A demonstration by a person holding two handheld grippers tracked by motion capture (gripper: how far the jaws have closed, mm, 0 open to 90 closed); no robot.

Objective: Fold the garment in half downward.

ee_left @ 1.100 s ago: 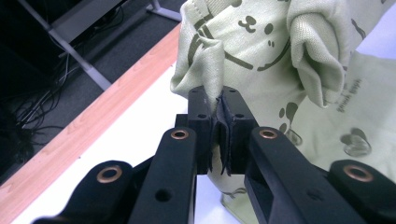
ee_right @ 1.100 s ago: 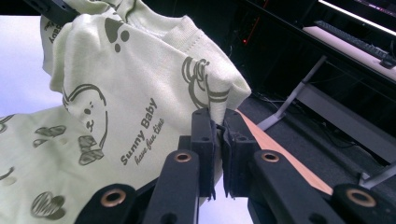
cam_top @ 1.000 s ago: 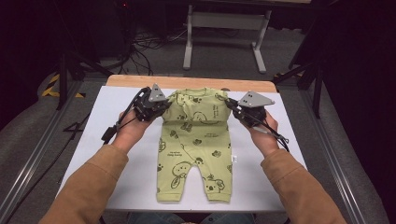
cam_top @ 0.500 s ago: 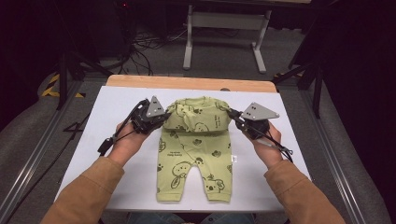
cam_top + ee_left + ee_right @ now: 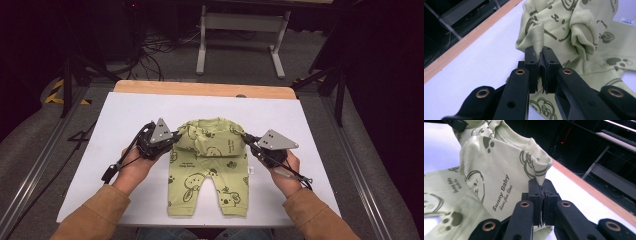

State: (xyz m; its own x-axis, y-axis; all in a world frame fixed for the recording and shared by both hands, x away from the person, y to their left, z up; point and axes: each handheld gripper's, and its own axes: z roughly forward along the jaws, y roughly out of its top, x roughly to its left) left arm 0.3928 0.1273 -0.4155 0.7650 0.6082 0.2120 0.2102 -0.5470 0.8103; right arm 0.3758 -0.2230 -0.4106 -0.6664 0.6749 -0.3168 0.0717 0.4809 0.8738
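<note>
On table (image 5: 125, 120), L claw (image 5: 541, 53) & R claw (image 5: 541, 185) clamped on romper (image 5: 210, 165).

A white table top (image 5: 320, 125) with a light wooden strip (image 5: 200, 89) along its far edge. Beyond that strip, on grey floor, stands a pale metal frame with 2 legs (image 5: 240, 37), and left of the frame a tangle of dark cables (image 5: 160, 47) lies on the floor. Far left of the table top, yellow and black striped tape (image 5: 55, 95) marks the floor. 1 metal rail (image 5: 35, 170) runs beside the table top's left side, and another rail (image 5: 365, 185) runs along its right side. The background is dark.
</note>
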